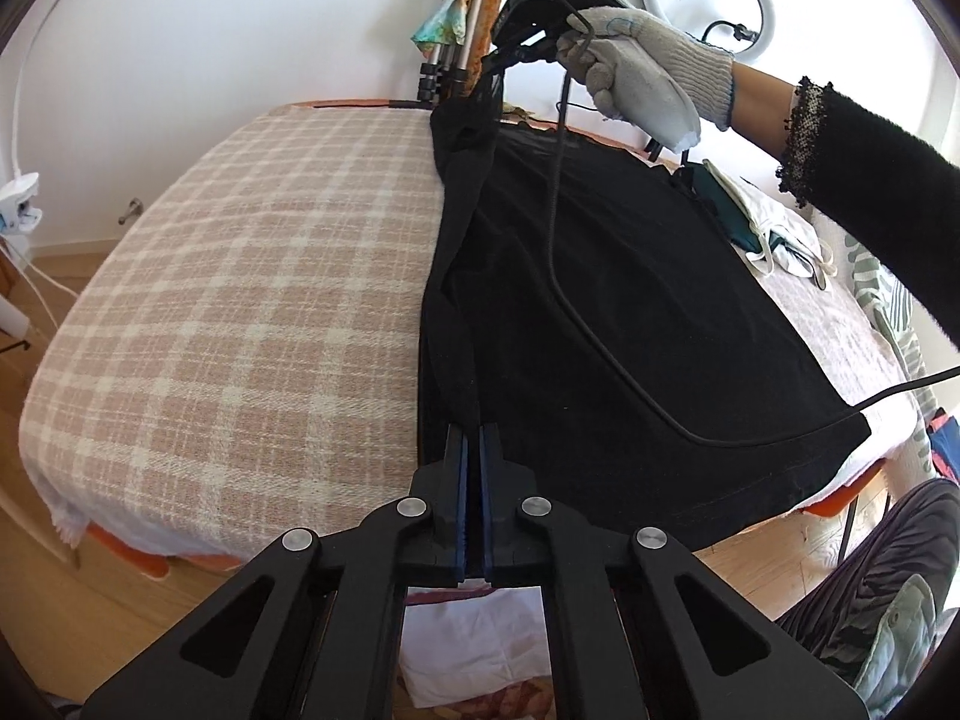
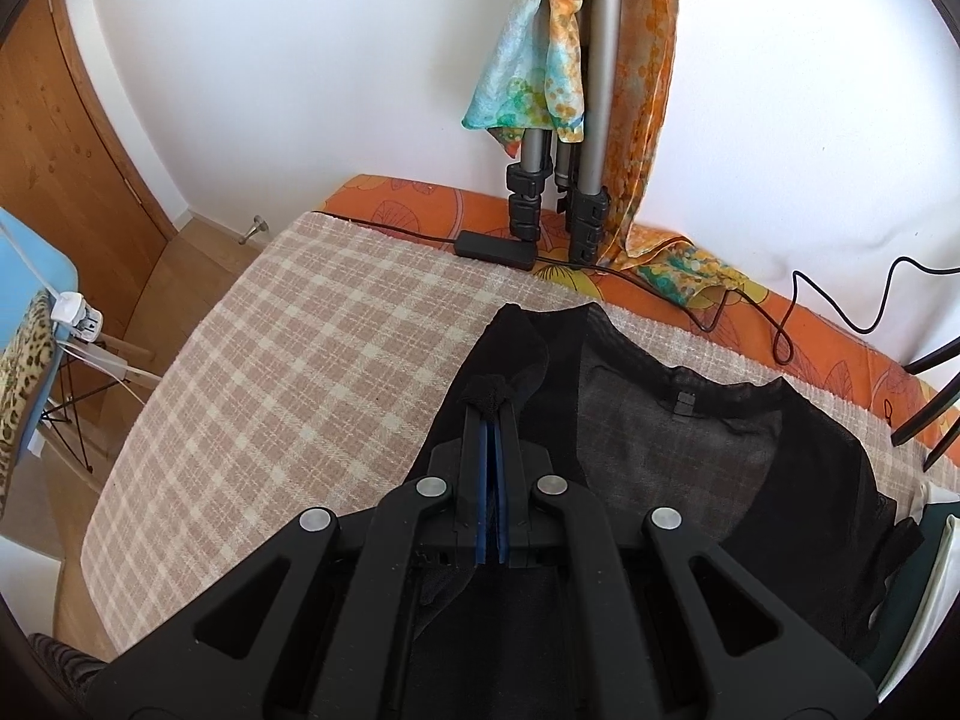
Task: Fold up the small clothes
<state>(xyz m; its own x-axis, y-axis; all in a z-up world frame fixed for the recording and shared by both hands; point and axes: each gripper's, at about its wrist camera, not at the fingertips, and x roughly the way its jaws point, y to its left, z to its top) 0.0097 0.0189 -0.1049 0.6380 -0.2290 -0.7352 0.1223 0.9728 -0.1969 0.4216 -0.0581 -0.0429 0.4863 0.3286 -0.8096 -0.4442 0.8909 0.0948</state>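
Left wrist view: the left gripper (image 1: 474, 438) is pointing down over the near edge of a black garment (image 1: 630, 312), its blue-padded jaws drawn together and pinching a raised fold of the dark cloth.
Garment place: it is lying spread over the right half of a pink-and-cream checked blanket (image 1: 228, 300) that is covering the bed.
Fold line: a ridge of cloth is running from the left gripper's tips up toward the far end of the garment.
Right gripper (image 1: 510, 54): it is gripping the far end of that ridge, lifted off the blanket.
Gloved hand (image 1: 636, 66): it is holding the right gripper's handle, a black sleeve (image 1: 870, 192) behind it.
Cable (image 1: 558, 228): it is hanging from the right gripper and trailing across the garment.
Other clothes (image 1: 774, 228): a white and teal heap is lying just beyond the garment's right edge.

Right wrist view: the right gripper (image 2: 493, 420) is closed narrow, a bunch of sheer black cloth caught at its tips.
Garment (image 2: 660, 456): its sheer neck end is resting on the checked blanket (image 2: 300, 348).
Tripod legs (image 2: 558, 204): they are standing at the wall on an orange sheet (image 2: 420, 204).
Patterned scarf (image 2: 534, 66): it is hanging on the tripod.
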